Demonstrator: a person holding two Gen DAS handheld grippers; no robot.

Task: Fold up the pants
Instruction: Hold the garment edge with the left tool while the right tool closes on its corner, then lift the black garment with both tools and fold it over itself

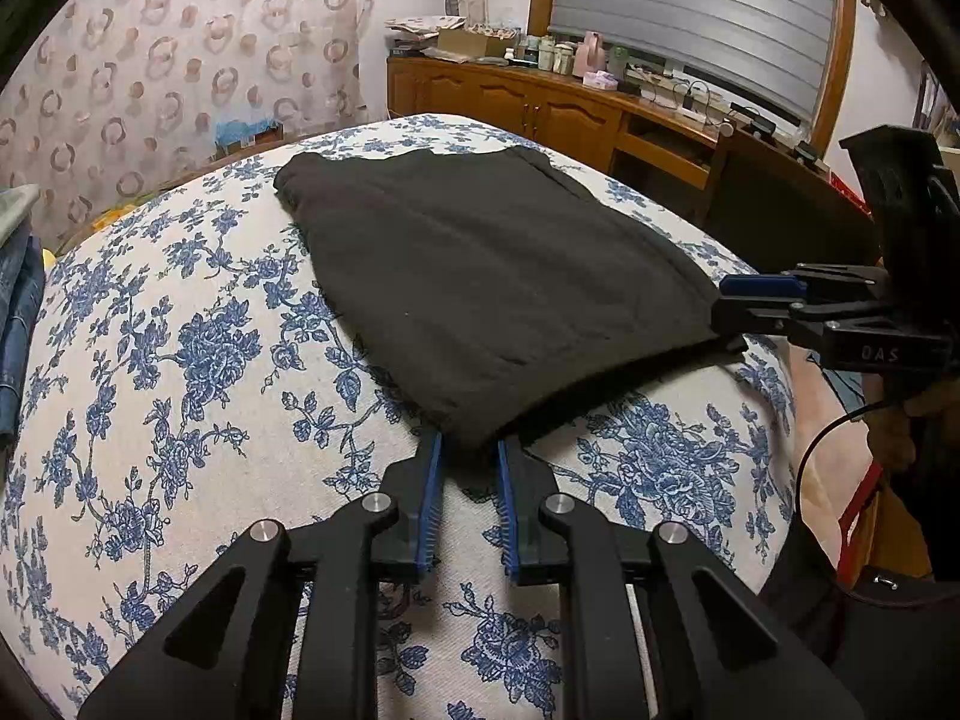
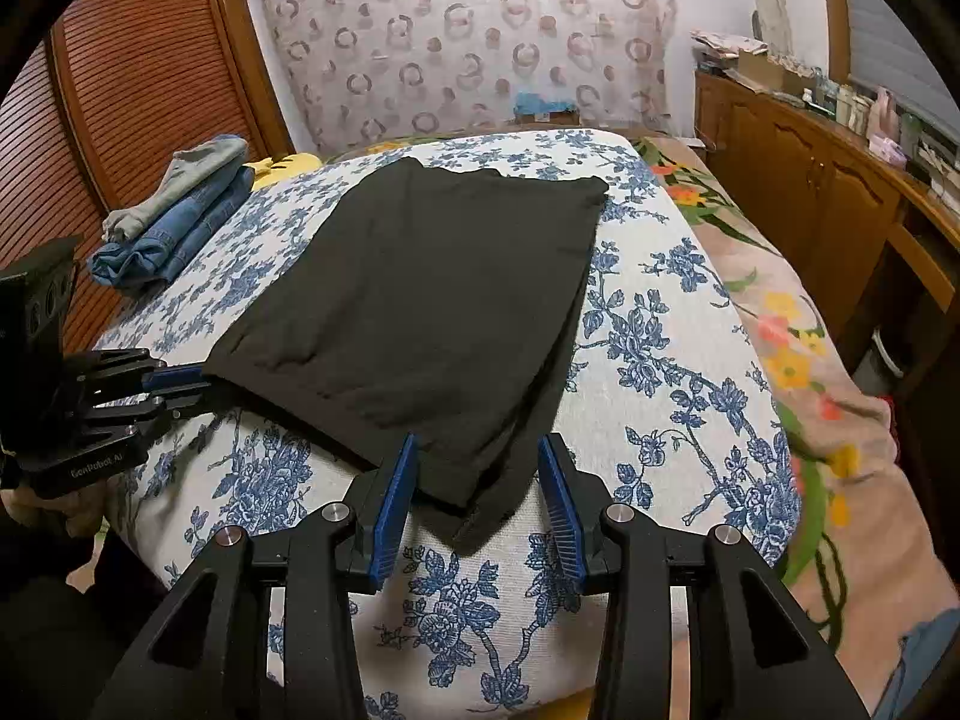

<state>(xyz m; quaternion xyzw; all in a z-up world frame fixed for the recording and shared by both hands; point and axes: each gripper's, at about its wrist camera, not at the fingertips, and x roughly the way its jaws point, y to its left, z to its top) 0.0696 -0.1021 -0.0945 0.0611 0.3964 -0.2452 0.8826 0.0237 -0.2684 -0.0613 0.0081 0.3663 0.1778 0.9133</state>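
Observation:
Black pants (image 1: 480, 276) lie folded flat in a rectangle on the blue-flowered bed cover (image 1: 180, 360). My left gripper (image 1: 471, 450) is at their near left corner, its blue pads pinched on the cloth tip. From the right wrist view the left gripper (image 2: 186, 387) clamps that same corner of the pants (image 2: 432, 300). My right gripper (image 2: 477, 462) stands open at the near right corner, which lies between its fingers with a gap to the right pad. The right gripper (image 1: 738, 306) also shows at the right edge of the left wrist view.
Folded jeans with a grey garment on top (image 2: 180, 222) sit at the bed's far left. A bright floral blanket (image 2: 810, 390) hangs over the right side of the bed. A wooden cabinet (image 2: 810, 192) with clutter runs along the right wall.

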